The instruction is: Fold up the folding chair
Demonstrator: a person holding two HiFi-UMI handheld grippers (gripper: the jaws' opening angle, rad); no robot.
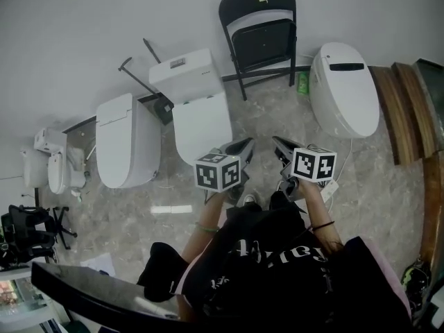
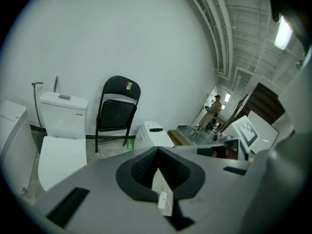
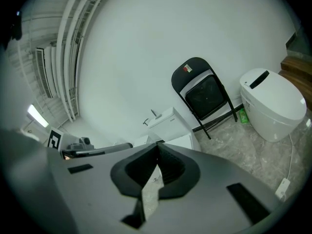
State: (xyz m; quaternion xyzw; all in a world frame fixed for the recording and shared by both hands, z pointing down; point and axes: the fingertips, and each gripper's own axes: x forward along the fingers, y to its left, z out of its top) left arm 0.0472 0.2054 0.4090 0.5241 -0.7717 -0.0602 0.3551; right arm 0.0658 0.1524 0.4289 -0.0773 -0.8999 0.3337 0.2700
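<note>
Two grippers are held side by side, tilted slightly down: the left gripper (image 1: pixel 246 145) and the right gripper (image 1: pixel 278 143), both with jaws closed on nothing. Beyond them sit three large glossy white toilets (image 1: pixel 201 116). One black metal folding chair (image 1: pixel 260 40) stands at the far wall, with one green bottle (image 1: pixel 303 83) to its right.

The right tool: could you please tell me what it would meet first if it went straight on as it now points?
Probably the white tank toilet, straight beyond the shut right tool; the folding chair stands right of that line. Depth is unclear, so the floor may come first.
</note>
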